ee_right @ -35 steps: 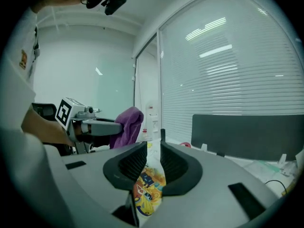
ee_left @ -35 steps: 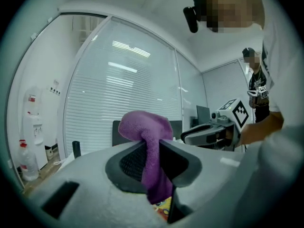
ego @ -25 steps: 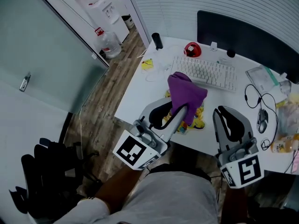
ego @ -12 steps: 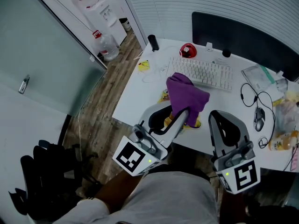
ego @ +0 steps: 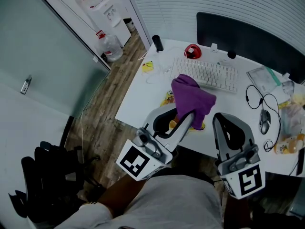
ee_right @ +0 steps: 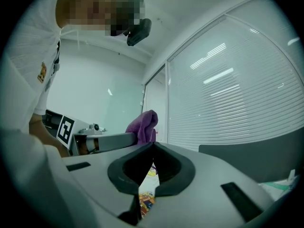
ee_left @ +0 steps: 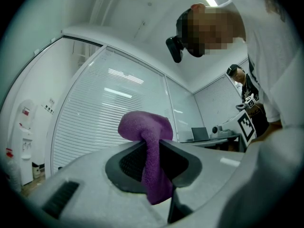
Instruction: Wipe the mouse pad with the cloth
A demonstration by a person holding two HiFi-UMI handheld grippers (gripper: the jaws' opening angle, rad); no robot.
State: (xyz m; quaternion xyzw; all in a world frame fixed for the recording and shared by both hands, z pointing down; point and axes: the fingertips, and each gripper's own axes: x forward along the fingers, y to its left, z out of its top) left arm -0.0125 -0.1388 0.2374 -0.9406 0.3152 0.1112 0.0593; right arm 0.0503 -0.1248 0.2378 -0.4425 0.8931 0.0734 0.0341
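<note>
Purple cloth (ego: 192,95). Mouse pad (ego: 167,98) just in front of the keyboard (ego: 207,74): yellow with multicoloured print. Keyboard and desk (ego: 138,104): white. Small object (ego: 192,50) behind the keyboard: red. Monitor (ego: 248,37): black. Floor (ego: 102,123) left of the keyboard: brown wood-grain.

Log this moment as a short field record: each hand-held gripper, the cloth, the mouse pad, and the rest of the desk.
left hand-held gripper: shut on the purple fleecy cloth, which bunches above its jaws
right hand-held gripper: shut, empty, beside the left one
pad: colourful yellow-patterned mouse pad on the white desk, mostly hidden behind the cloth
wiping: not visibly under way; cloth held raised
also on desk: white keyboard, grey computer mouse
</note>
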